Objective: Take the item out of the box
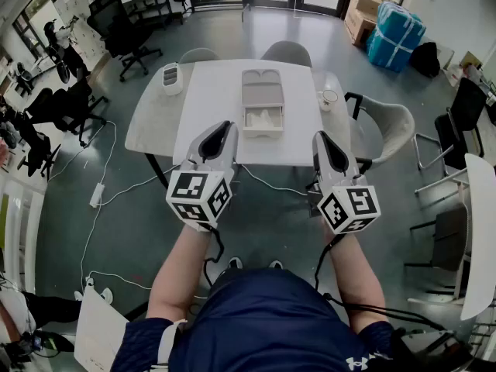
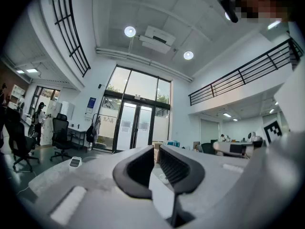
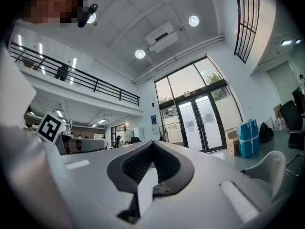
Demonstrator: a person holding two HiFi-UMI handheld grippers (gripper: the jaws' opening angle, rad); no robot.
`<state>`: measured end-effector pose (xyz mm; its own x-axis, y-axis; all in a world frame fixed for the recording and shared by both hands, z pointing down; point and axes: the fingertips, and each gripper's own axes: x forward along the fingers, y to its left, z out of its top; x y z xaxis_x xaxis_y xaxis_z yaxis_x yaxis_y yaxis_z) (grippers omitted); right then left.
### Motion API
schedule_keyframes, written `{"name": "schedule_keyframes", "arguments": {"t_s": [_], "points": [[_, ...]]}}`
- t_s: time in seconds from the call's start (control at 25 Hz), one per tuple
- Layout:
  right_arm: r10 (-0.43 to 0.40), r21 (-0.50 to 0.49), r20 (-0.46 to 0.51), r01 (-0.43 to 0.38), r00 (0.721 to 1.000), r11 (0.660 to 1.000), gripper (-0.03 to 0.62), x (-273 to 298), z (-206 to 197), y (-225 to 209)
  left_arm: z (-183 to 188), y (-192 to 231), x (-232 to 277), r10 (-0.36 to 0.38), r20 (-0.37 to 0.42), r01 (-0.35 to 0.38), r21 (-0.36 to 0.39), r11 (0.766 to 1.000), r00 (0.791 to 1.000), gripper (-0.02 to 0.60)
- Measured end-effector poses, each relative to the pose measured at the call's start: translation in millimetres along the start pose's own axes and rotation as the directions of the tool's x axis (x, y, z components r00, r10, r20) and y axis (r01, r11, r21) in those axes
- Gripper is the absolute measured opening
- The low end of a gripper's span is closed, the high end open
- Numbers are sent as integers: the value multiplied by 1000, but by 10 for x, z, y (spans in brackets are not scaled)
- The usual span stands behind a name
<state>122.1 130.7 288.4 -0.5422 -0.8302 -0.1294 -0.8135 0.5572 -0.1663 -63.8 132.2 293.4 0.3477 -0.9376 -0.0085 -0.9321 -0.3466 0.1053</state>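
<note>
The left gripper (image 1: 224,128) is held narrowly parted and empty, the right gripper (image 1: 320,138) closed on nothing, and the white item (image 1: 262,118) is seen inside the open box (image 1: 262,91) ahead, between both.

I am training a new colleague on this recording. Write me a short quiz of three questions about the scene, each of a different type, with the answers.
1. True or false: the lid of the grey box on the table is closed.
2. In the head view, which thing stands on the table to the right of the box? A) a cup B) a laptop C) a bottle
3. Fill in: between its jaws the left gripper holds ____.

Key
1. False; the lid is folded back and the box is open.
2. A.
3. Nothing; its jaws stand slightly apart and it is short of the table.
</note>
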Motion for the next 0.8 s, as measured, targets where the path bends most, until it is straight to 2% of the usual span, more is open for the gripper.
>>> {"name": "schedule_keyframes", "arguments": {"t_s": [0.36, 0.8], "points": [[43, -41, 9, -43, 999, 998, 2, -88, 22, -134, -66, -178, 50, 33, -10, -33, 9, 999, 999, 37], [61, -7, -10, -61, 998, 998, 2, 80, -169, -235, -245, -64, 137, 60, -40, -60, 7, 998, 997, 37]]}}
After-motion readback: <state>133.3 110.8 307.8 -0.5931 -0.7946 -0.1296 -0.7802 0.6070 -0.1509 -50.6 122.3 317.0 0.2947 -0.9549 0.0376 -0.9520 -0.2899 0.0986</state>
